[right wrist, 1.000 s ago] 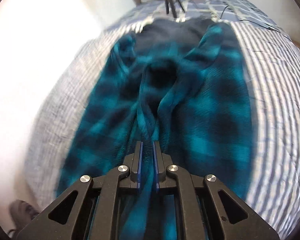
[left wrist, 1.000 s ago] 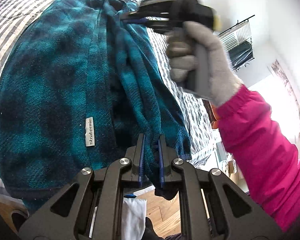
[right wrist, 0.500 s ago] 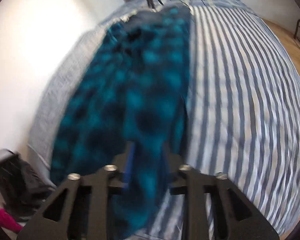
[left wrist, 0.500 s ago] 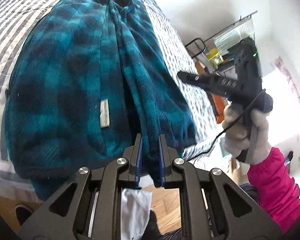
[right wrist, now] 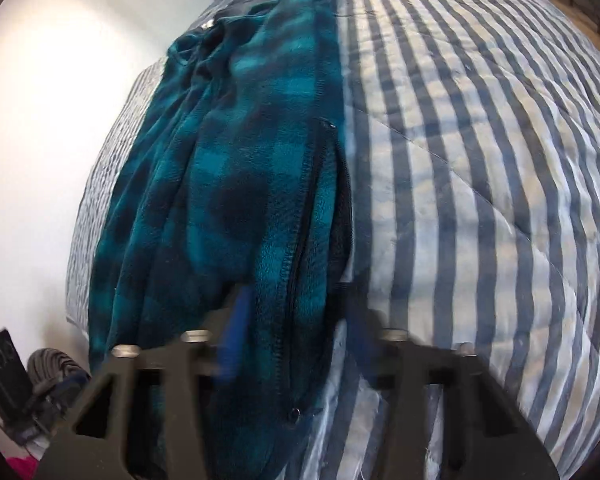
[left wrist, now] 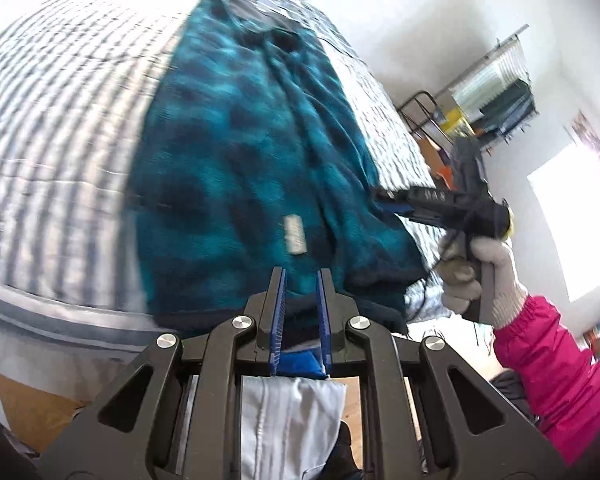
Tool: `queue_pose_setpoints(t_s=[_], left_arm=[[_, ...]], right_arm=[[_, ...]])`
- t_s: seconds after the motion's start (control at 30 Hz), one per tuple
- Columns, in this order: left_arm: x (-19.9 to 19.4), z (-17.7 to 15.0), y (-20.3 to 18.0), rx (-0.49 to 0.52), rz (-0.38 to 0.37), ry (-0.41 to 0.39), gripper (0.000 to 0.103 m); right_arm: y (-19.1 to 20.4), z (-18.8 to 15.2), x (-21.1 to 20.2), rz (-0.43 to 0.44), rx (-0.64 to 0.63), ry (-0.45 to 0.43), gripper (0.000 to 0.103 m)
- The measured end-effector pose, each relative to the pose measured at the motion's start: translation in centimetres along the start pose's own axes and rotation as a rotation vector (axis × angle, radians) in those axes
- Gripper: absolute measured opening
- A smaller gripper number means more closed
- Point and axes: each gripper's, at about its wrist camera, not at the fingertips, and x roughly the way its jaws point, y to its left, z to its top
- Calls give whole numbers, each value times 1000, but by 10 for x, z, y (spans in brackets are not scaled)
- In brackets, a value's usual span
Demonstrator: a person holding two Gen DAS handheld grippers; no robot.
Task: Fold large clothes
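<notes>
- The bed (left wrist: 52, 128), under a blue-and-white striped quilt, fills most of both views. The right wrist view shows a wide bare stretch of quilt (right wrist: 480, 168) to one side of the garment; the left wrist view shows the quilt on the garment's other side and the bed's near edge.
- The teal plaid fleece jacket (left wrist: 236, 152) lies lengthwise on the bed, its hem at the bed's near edge and its collar toward the far end. It is doubled over along its length, with loose folds along one side.
- Only the left wrist view shows the room past the bed: a white wall, a bright window (left wrist: 572, 224) and a cluttered wire shelf (left wrist: 496, 96), plus wooden floor below the bed's edge.
- Only the left wrist view shows the person: a pink sleeve (left wrist: 548, 368) and a grey-gloved right hand (left wrist: 480, 272) holding the right tool (left wrist: 388, 202), whose tips meet the jacket's side edge near the hem.
- The left tool (left wrist: 300, 320) is narrow, its blue pads clamped on the jacket's hem at the bed's near edge.
- In its own view the right tool (right wrist: 296, 344) is blurred and its jaws are closing, with the jacket's zipper edge between them. I cannot tell whether the pads press the cloth yet.
- Only the right wrist view shows the zipper (right wrist: 304, 216) with its pull near the hem; only the left wrist view shows the small white label (left wrist: 294, 236) on the fleece.
</notes>
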Motion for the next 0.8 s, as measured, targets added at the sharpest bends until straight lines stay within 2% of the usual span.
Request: queue_pose_setpoints(t_s=[0.17, 0.3, 0.33, 0.37, 0.43, 0.47, 0.5, 0.57, 0.6, 0.67, 0.73, 0.8], left_arm=[[-16, 13, 12, 6, 44, -46, 12], [-16, 29, 25, 1, 89, -68, 12], [-16, 32, 28, 3, 98, -71, 12], [-15, 37, 31, 4, 113, -73, 12], [-16, 44, 39, -5, 128, -79, 13], [-15, 48, 45, -14, 137, -81, 20], [-15, 49, 49, -22, 137, -82, 26], [-13, 55, 65, -69, 106, -76, 66], [-11, 56, 72, -96, 80, -65, 70], [-3, 58, 86, -139, 30, -25, 70], [4, 58, 91, -149, 17, 4, 70], [10, 56, 94, -153, -6, 28, 70]], right_arm=[[1, -5, -32, -9, -3, -88, 10], [-4, -15, -12, -45, -1, -39, 10], [-1, -15, -9, -70, -25, -37, 15], [2, -15, -10, -82, -41, -37, 15], [6, -12, -16, -68, -59, -47, 15], [8, -10, -19, -63, -67, -57, 16], [9, -10, -24, -53, -72, -72, 21], [8, -11, -33, -32, -69, -92, 30], [7, -16, -37, -12, -58, -106, 35], [3, -25, -42, 5, -44, -134, 35], [2, -40, -46, 28, -41, -176, 35], [5, -47, -47, 37, -55, -175, 35]])
